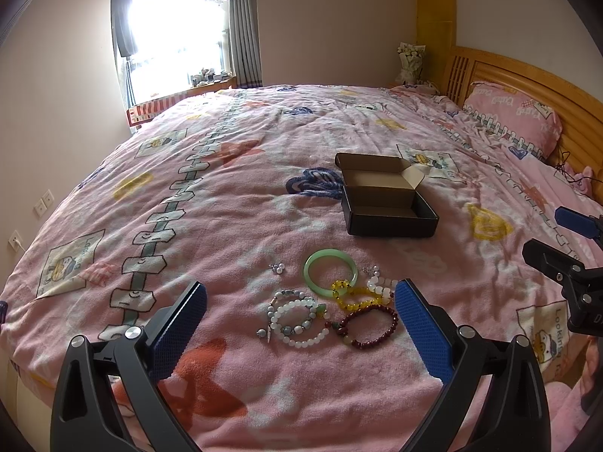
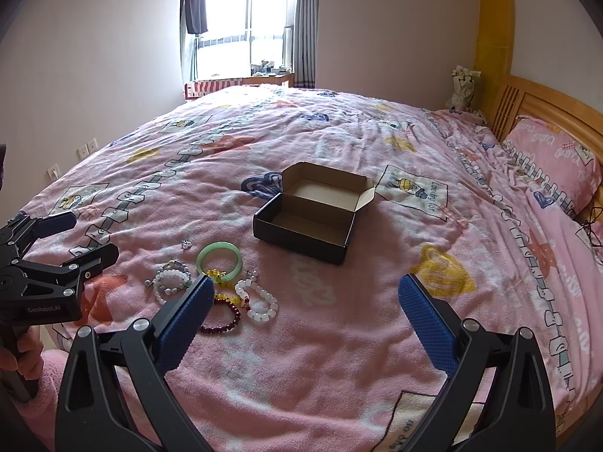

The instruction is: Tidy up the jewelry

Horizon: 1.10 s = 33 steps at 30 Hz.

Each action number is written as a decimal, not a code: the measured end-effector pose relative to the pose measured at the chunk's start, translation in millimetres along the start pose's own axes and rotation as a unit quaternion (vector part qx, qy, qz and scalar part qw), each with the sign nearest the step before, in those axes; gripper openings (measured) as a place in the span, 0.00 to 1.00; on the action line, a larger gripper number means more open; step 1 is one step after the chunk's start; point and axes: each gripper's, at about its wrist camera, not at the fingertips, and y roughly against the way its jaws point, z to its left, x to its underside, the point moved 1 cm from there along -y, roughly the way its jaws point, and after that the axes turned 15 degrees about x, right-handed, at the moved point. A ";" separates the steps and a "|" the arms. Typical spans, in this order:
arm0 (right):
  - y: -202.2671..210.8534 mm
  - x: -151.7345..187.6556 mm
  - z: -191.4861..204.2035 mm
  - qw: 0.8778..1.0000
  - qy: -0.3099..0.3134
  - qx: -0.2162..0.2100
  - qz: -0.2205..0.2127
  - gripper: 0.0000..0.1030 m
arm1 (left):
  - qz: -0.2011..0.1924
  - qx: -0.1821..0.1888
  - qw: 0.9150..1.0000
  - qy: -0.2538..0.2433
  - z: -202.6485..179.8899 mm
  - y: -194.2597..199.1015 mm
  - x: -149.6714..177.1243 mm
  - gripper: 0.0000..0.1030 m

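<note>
A pile of jewelry lies on the pink bedspread: a green jade bangle [image 1: 330, 272] [image 2: 219, 260], a yellow bead bracelet [image 1: 354, 297], a dark red bead bracelet [image 1: 371, 326] [image 2: 225, 320], white bead bracelets [image 1: 297, 320] [image 2: 260, 301] and small earrings [image 1: 277, 268] [image 2: 185, 243]. An open black cardboard box [image 1: 388, 203] [image 2: 312, 214] stands empty beyond them. My left gripper [image 1: 301, 293] is open, hovering just before the pile. My right gripper [image 2: 305, 286] is open and empty, to the right of the pile.
The bed's wooden headboard [image 1: 527, 86] and a pink pillow [image 1: 512, 116] are at the right. A window with curtains [image 1: 177, 34] is at the far side. The other gripper shows at the frame edge [image 1: 573, 275] [image 2: 49, 263].
</note>
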 end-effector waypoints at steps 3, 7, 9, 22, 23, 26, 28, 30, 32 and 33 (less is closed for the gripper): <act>0.0 0.0 0.1 1.000 0.000 0.000 0.000 0.93 | 0.000 0.000 1.000 0.000 0.4 -0.4 0.9 0.94; -0.4 0.4 -0.2 1.000 0.000 0.000 0.000 0.93 | 0.000 0.000 1.000 0.000 -0.1 -0.1 -0.1 0.94; -0.3 0.1 0.5 1.000 0.001 0.000 0.000 0.93 | 0.000 0.000 1.000 0.000 -0.1 -0.1 -0.1 0.94; -0.9 0.7 0.1 1.000 0.002 0.001 0.000 0.93 | 0.001 0.000 1.000 0.000 -1.6 0.6 2.8 0.94; -0.7 0.6 0.0 1.000 0.001 0.001 0.000 0.93 | 0.001 0.000 1.000 0.000 -1.5 0.4 3.6 0.94; -0.7 0.2 0.6 1.000 0.001 0.001 0.000 0.93 | 0.001 0.000 1.000 0.000 -1.4 0.5 3.8 0.94; -0.8 0.6 0.1 1.000 0.002 0.001 0.001 0.93 | 0.001 -0.001 1.000 0.000 -1.5 -0.1 5.3 0.94; -0.7 0.2 0.7 1.000 0.002 0.001 0.000 0.93 | 0.001 -0.001 1.000 0.000 -1.6 0.4 3.0 0.94; -0.7 0.3 0.6 1.000 0.002 0.001 0.001 0.93 | 0.001 0.000 1.000 -0.001 -1.7 0.3 3.3 0.94; -0.7 0.4 0.5 1.000 0.002 0.001 0.000 0.93 | 0.001 0.000 1.000 -0.001 -1.6 0.4 2.9 0.94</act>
